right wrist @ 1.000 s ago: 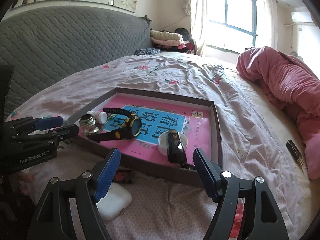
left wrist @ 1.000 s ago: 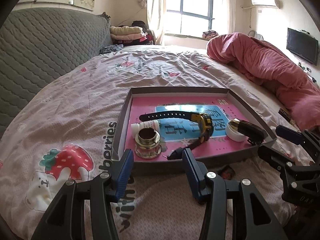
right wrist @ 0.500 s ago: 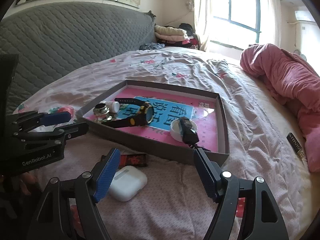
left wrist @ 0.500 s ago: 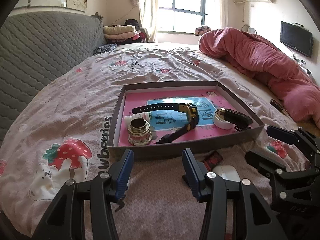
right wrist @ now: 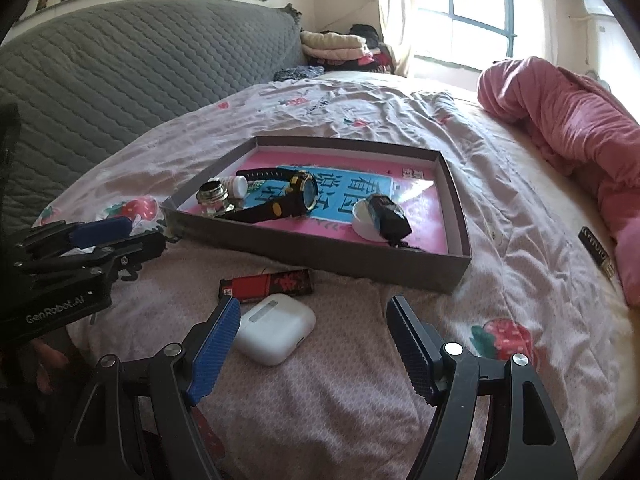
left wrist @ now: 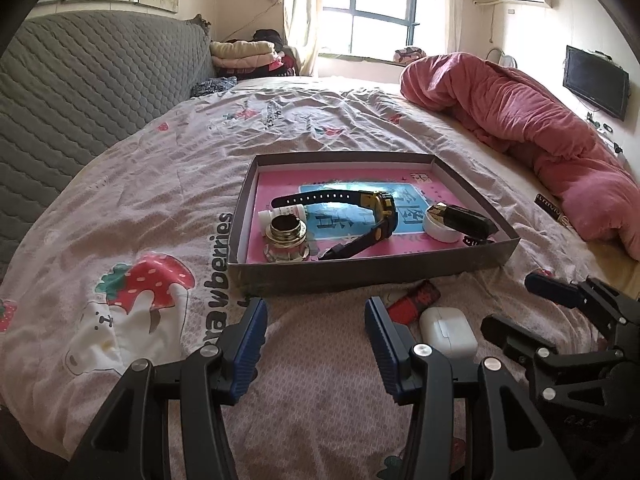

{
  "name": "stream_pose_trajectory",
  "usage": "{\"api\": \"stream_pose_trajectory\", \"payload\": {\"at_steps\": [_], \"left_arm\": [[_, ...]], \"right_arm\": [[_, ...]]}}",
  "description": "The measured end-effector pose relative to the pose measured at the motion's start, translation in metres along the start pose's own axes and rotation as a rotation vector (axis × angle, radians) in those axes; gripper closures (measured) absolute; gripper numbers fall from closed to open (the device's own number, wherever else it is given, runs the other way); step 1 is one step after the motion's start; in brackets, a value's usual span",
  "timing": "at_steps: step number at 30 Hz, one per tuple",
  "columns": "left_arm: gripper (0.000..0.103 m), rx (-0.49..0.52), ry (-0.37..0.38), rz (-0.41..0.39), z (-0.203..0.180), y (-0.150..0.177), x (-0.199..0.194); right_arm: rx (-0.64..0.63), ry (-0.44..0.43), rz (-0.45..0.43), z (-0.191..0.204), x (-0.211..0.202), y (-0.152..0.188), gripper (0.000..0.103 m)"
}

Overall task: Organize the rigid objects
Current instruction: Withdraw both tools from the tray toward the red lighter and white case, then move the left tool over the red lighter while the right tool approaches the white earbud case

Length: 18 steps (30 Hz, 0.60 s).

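A shallow grey box (left wrist: 476, 258) (right wrist: 444, 276) with a pink and blue floor lies on the bed. In it are a black and yellow watch (left wrist: 380, 208) (right wrist: 298, 194), a glass jar with a gold neck (left wrist: 287, 238) (right wrist: 214, 198), a small white bottle (left wrist: 280, 214) (right wrist: 236, 185), and a black clip on a white lid (left wrist: 460, 220) (right wrist: 384, 220). On the sheet in front of the box lie a red and black lighter (left wrist: 414, 298) (right wrist: 266, 283) and a white earbud case (left wrist: 448, 330) (right wrist: 276, 334). My left gripper (left wrist: 316, 312) and right gripper (right wrist: 314, 310) both hang open and empty over the sheet.
A pink duvet (left wrist: 540, 128) is heaped along the right side of the bed. A grey quilted headboard (left wrist: 80, 92) rises on the left. A small dark packet (right wrist: 596, 248) lies near the duvet. Folded clothes (left wrist: 244, 52) are stacked by the window.
Both grippers have drawn back from the box toward the near edge of the bed. The lighter and the earbud case have come into full view. Both jaws stayed open.
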<state>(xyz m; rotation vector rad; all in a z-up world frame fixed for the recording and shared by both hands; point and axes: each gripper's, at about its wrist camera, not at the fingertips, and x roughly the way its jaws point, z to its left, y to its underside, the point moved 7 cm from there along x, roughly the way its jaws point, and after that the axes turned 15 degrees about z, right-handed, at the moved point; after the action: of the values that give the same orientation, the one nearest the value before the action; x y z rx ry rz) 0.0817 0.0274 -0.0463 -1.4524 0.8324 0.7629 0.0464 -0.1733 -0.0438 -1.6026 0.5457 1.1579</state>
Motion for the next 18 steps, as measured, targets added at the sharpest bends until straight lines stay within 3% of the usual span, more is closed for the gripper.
{"api": "stream_pose_trajectory", "payload": {"at_steps": [18], "left_arm": [[0.053, 0.021, 0.060, 0.049, -0.007, 0.001, 0.017]], "right_arm": [[-0.034, 0.006, 0.096, 0.025, 0.028, 0.012, 0.026]]}}
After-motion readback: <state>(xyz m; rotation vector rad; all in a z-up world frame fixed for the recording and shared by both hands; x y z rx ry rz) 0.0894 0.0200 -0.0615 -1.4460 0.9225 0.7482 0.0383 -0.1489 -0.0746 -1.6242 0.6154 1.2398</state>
